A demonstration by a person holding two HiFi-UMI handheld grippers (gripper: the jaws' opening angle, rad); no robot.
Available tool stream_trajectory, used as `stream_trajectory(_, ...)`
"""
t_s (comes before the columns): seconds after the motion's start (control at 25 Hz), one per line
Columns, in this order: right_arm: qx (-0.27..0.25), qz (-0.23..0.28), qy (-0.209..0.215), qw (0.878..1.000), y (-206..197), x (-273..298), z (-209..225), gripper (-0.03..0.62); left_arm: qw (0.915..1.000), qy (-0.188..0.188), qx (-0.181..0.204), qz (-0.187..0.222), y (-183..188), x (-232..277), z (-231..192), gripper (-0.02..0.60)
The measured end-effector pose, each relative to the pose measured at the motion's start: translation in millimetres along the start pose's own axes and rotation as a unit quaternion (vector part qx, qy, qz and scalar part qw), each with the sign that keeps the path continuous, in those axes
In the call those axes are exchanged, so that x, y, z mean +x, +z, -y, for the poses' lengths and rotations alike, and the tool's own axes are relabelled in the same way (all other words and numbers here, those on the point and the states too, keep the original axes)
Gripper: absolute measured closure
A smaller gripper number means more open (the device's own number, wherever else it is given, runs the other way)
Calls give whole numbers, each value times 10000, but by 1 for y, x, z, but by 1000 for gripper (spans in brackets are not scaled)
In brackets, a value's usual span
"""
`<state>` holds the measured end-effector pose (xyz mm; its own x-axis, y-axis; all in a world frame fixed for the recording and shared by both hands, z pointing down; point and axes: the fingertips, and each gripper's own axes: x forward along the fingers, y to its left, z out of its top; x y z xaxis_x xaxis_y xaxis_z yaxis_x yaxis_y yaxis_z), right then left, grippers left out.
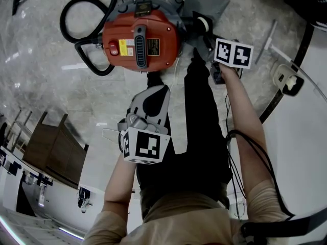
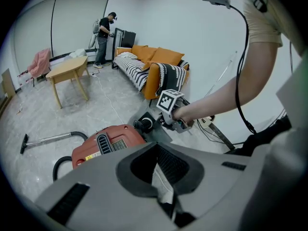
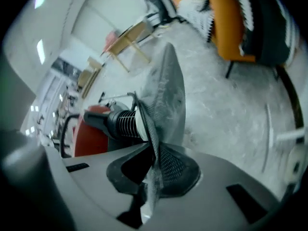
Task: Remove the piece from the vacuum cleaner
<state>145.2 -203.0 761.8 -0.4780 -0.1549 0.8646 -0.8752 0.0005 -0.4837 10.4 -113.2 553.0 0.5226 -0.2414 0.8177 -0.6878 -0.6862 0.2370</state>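
Note:
A red vacuum cleaner (image 1: 140, 40) (image 2: 108, 143) (image 3: 94, 129) stands on the marble floor. At its right side is a black ribbed port (image 3: 122, 121) (image 2: 144, 124) with a white collar. A grey fabric dust bag (image 3: 168, 90) (image 1: 204, 1) hangs on that collar. My right gripper (image 1: 207, 41) (image 2: 159, 123) (image 3: 153, 177) is beside the port, shut on the lower edge of the bag. My left gripper (image 1: 153, 92) (image 2: 156, 167) is held back near the person's legs, well short of the vacuum. Its jaws are together and I see nothing in them.
A black hose (image 1: 76, 14) loops left of the vacuum, and its wand (image 2: 48, 139) lies on the floor. There is a power strip (image 1: 286, 78) with cables at the right and wooden furniture (image 1: 51, 147) at the left. Farther off are an orange sofa (image 2: 154, 66), a wooden table (image 2: 70, 71) and a person (image 2: 103, 32).

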Motion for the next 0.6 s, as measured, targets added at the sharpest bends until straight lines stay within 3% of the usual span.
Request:
stream_trajectory(0.08, -1271, -120, -570, 9902, 3, -2, 6, 560, 10000, 4, 1, 2, 0, 0, 0, 582)
stream_trajectory(0.16, -2123, -154, -1134, 9705, 12, -5, 24, 563, 10000, 2, 1, 1, 0, 0, 0, 581)
stream_trajectory(0.24, -2219, -108, -1324, 9660, 22, -12, 42, 569, 10000, -8, -20, 9, 0, 0, 1, 583)
stream_trajectory(0.44, -2391, -117, -997, 9658, 16, -19, 36, 568, 10000, -65, 18, -60, -3, 8, 5, 581)
stream_trajectory(0.6, -2182, -144, -892, 9717, 9, -17, 38, 568, 10000, -68, 52, -32, 1, 10, 4, 583)
